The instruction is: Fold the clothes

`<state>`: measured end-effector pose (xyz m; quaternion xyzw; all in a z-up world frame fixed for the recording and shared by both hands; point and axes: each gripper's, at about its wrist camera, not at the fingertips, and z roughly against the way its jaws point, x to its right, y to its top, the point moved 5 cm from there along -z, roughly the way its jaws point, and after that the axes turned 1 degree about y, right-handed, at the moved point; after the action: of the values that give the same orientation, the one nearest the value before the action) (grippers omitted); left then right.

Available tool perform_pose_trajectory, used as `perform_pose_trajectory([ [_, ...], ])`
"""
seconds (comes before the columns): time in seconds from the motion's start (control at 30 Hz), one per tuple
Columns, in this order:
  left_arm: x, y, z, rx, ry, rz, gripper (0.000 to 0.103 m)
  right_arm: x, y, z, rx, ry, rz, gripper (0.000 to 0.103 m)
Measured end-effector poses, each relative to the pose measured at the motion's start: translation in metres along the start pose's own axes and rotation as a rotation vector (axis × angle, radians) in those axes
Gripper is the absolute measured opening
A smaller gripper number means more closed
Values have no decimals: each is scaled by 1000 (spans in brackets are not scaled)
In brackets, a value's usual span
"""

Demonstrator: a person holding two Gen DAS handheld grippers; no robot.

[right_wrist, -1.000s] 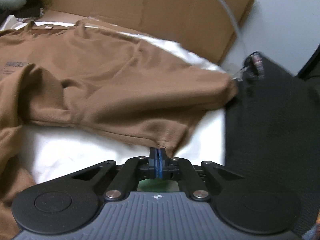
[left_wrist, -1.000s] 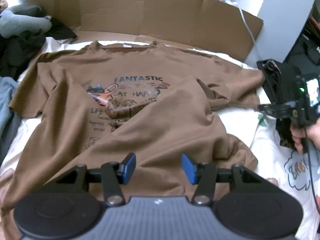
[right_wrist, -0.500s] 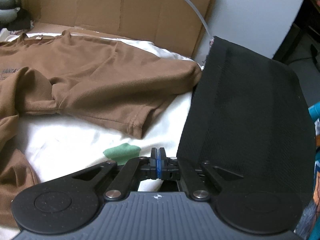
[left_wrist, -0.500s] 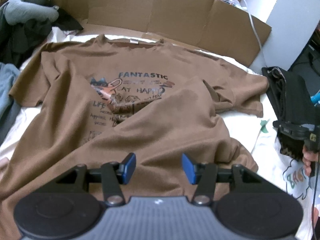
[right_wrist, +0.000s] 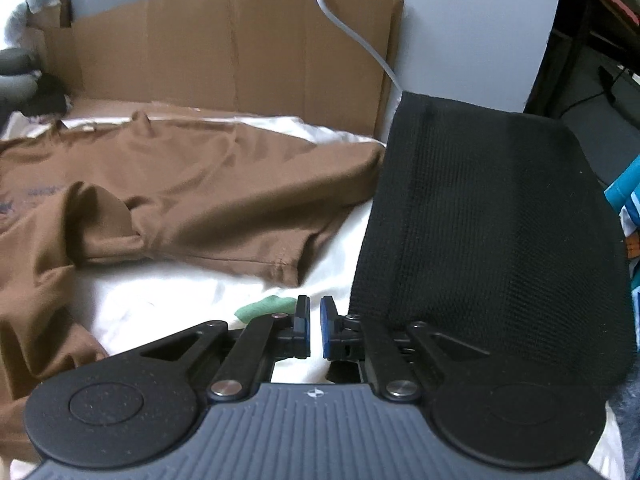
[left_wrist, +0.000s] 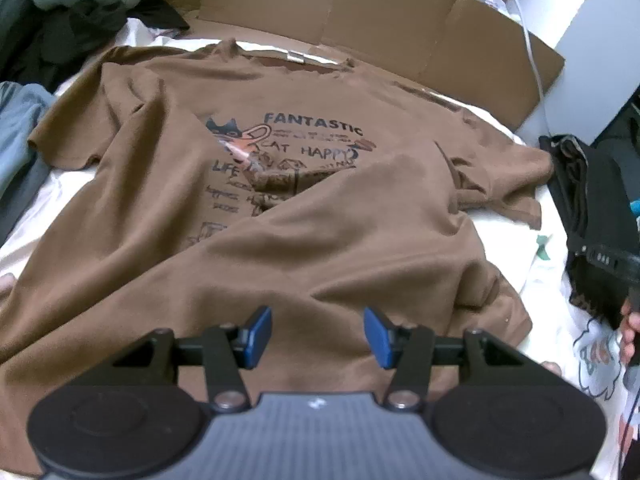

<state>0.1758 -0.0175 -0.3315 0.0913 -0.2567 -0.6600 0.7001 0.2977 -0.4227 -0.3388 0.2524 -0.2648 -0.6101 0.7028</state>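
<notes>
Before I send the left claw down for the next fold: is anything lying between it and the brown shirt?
Nothing visible. The left claw hangs open directly over the brown shirt, with only bare fabric below; the black garment lies off to the side.

Cardboard panels (right_wrist: pixel 224 48) behind white bedsheet (right_wrist: pixel 168 300); pale wall (right_wrist: pixel 472 20) right.

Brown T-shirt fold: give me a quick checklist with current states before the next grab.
1. Brown T-shirt lying flat: not ok, its lower part is flopped up over the print.
2. Right sleeve free: ok, loose on the white sheet.
3. Left hand-held gripper ready: ok, open above the fabric, empty.
4. Right hand-held gripper empty: ok, a narrow gap, jaws opening, nothing between them.
5. Black garment clear of the shirt: cannot tell, sleeve tip meets its edge.
</notes>
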Motion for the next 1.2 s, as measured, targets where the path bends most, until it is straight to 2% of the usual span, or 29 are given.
perform_pose_trajectory([
  [0.1,0,-2,1,2,-15,10,54,1,-2,-3,-2,-6,7,15],
  [0.13,1,-3,0,2,-23,8,54,2,-2,-3,0,-5,5,24],
  [0.17,3,-4,0,1,-30,4,54,2,-2,-4,5,-2,1,28],
  [0.43,32,-10,-11,-15,-93,-37,54,-5,15,-18,15,41,-51,28],
  [0.53,43,-11,-12,-12,-108,-50,54,-7,24,-38,-19,59,-106,40],
  [0.7,45,-12,-11,-14,-115,-35,54,-12,34,-64,-77,59,-95,41],
  [0.8,42,-13,-11,-20,-113,-19,54,-12,34,-74,-109,53,-99,38],
  [0.83,41,-13,-11,-19,-113,-15,54,-12,34,-75,-114,62,-97,26],
  [0.87,40,-13,-11,-19,-113,-12,54,-13,33,-76,-118,70,-95,4],
  [1.03,46,-11,-12,-18,-127,-18,54,-5,35,-61,-114,62,-97,3],
  [1.2,69,-12,-20,-38,-161,-77,54,12,32,-45,-128,13,-115,3],
])
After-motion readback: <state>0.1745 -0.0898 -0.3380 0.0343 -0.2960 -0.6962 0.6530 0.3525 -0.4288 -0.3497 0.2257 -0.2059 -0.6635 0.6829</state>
